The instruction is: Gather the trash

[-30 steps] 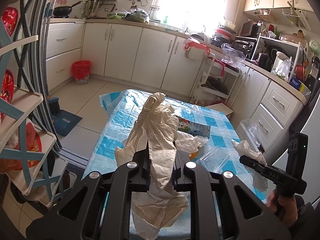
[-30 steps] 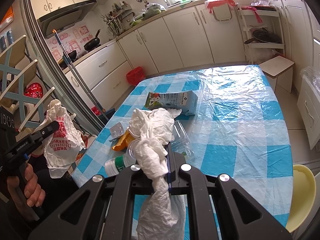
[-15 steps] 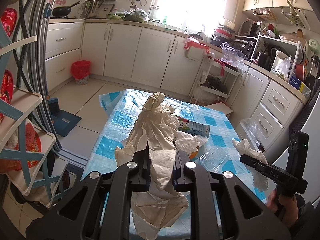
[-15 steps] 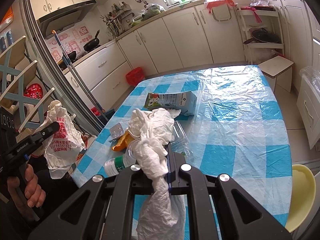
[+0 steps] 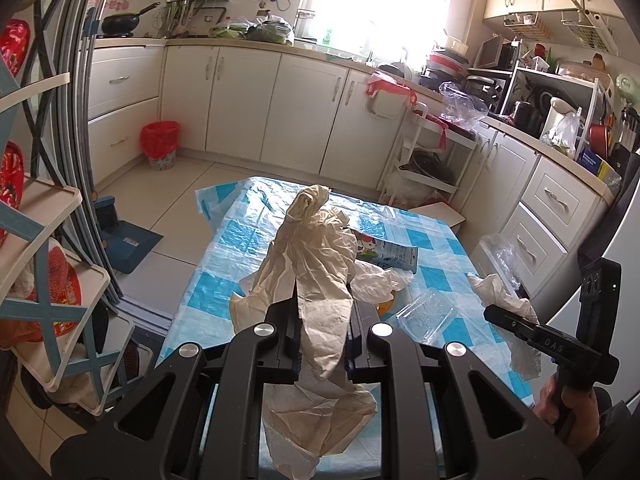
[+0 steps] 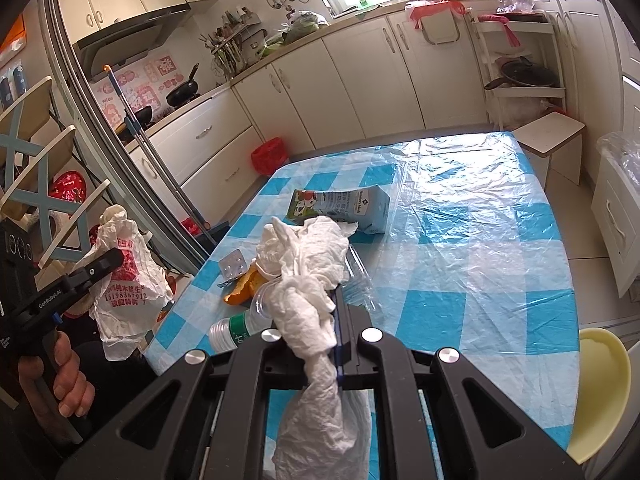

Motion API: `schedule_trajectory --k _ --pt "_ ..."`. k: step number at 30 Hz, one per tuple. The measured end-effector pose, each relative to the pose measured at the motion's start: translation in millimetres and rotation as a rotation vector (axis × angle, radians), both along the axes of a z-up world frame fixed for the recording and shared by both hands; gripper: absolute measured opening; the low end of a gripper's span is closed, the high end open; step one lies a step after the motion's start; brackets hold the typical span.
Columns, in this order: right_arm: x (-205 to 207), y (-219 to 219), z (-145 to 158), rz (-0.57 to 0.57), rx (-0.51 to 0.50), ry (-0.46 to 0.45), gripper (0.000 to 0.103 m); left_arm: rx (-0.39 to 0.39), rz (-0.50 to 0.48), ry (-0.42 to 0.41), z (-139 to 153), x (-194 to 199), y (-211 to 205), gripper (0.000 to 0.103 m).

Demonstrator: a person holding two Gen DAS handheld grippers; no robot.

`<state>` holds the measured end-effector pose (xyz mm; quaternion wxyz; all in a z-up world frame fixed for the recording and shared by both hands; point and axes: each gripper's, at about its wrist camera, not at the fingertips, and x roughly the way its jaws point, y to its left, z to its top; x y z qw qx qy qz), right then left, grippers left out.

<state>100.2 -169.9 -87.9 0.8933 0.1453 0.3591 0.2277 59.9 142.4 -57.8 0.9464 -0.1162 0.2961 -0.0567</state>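
My left gripper (image 5: 324, 312) is shut on a cream plastic bag (image 5: 316, 256) that rises above the jaws and hangs below them. In the right wrist view the same bag (image 6: 128, 280) shows red print, held off the table's left edge by the left gripper (image 6: 112, 259). My right gripper (image 6: 320, 320) is shut on a crumpled white paper wad (image 6: 304, 264), also seen as the wad (image 5: 500, 292) in the right gripper (image 5: 493, 314). On the blue-checked table (image 6: 460, 240) lie a milk carton (image 6: 340, 208), a green-labelled bottle (image 6: 236, 328), orange peel (image 6: 240, 292), a blister pack (image 6: 234, 260) and a clear plastic box (image 5: 424, 316).
A red-lined bin (image 5: 160, 144) stands by the far cabinets. A shelf rack (image 5: 40, 280) fills the left side. A white stool (image 6: 552, 132) sits beyond the table and a yellow seat (image 6: 600, 392) at its near right corner. A mop pole (image 6: 160, 160) leans at the left.
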Motion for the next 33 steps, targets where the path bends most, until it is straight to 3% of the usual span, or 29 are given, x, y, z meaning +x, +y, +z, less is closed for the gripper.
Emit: schedule_trajectory --k 21,33 --pt "-5 -13 7 -0.027 0.011 -0.017 0.011 0.007 -0.036 -0.008 6 -1 -12 0.014" --pt "-21 -77 0 -0.170 0.034 -0.006 0.011 -0.053 -0.205 0.009 10 8 -79 0.014"
